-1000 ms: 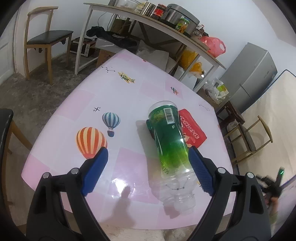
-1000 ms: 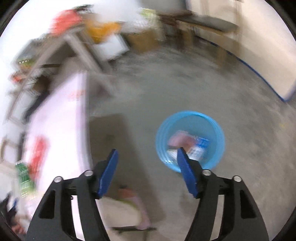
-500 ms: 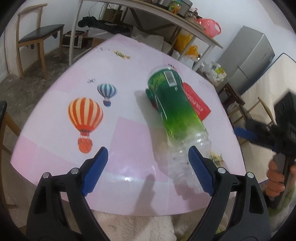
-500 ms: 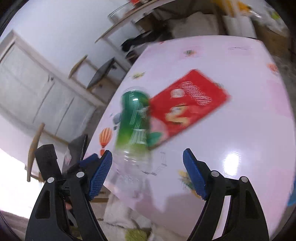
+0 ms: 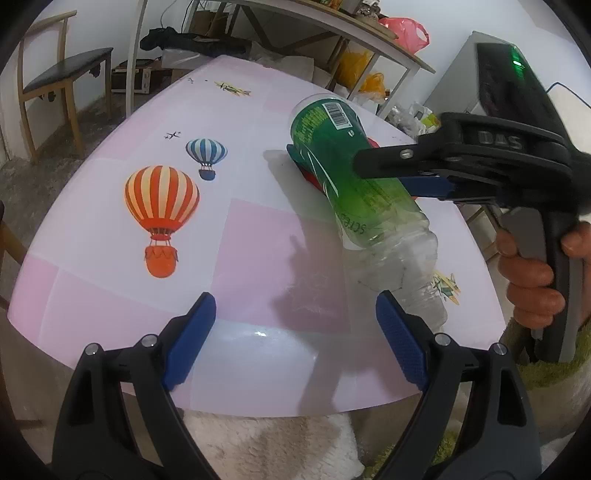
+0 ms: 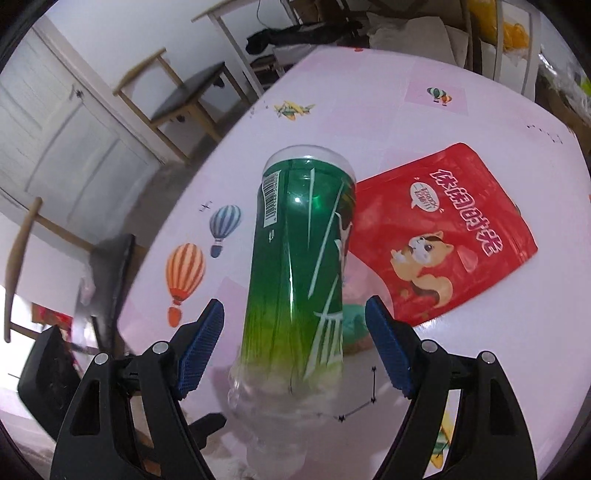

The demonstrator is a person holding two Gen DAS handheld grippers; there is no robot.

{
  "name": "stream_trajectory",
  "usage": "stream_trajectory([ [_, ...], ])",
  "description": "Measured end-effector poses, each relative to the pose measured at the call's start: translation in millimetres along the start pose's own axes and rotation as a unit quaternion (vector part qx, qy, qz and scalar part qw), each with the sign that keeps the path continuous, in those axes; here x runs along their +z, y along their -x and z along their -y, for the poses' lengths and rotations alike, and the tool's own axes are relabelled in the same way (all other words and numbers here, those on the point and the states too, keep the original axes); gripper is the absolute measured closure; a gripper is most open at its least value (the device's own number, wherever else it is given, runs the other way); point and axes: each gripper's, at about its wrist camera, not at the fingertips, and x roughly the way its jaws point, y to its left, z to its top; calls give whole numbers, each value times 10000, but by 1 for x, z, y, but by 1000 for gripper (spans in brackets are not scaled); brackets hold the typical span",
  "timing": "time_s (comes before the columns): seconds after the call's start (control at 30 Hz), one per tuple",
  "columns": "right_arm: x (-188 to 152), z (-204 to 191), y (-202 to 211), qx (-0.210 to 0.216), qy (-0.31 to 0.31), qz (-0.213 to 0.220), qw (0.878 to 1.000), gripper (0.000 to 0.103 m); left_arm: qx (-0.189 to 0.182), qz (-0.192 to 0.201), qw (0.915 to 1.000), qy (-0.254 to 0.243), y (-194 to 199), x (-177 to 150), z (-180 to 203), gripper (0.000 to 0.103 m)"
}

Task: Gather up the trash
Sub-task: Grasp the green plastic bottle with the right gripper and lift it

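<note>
A clear plastic bottle with a green label [image 5: 351, 184] [image 6: 299, 266] lies on its side on the pink table [image 5: 258, 243], neck toward the near edge. Its far end rests on a red snack pouch [image 6: 447, 236], of which only a sliver [image 5: 313, 181] shows in the left wrist view. My right gripper [image 6: 294, 350] [image 5: 391, 173] is open and straddles the bottle's lower body, with a gap at each pad. My left gripper [image 5: 295, 343] is open over the near table edge, left of the bottle's neck, with nothing between its fingers.
A person's hand [image 5: 532, 273] holds the right gripper's handle. A wooden chair [image 5: 62, 77] stands far left and a cluttered shelf table [image 5: 332, 29] at the back. A white fluffy rug [image 5: 266, 443] lies below the near table edge. A teal wrapper [image 6: 354, 317] shows under the bottle.
The right gripper swung from above a blue bin on the floor over to the table and now straddles the bottle. The left gripper sank a little toward the table.
</note>
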Motion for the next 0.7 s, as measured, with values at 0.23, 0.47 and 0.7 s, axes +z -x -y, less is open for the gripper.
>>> stream_trajectory([
  [0.23, 0, -3, -16, -21, -21, -275, 9996, 47, 55, 74, 9999, -122, 3, -1, -3, 19],
  [0.47, -9, 11, 6, 523, -362, -20, 9980, 49, 4, 160, 9998, 66, 16, 3, -11, 19],
  [0.7, -31, 47, 55, 1004, -826, 495, 9903, 49, -88, 274, 9993, 227, 21, 33, -12, 19],
])
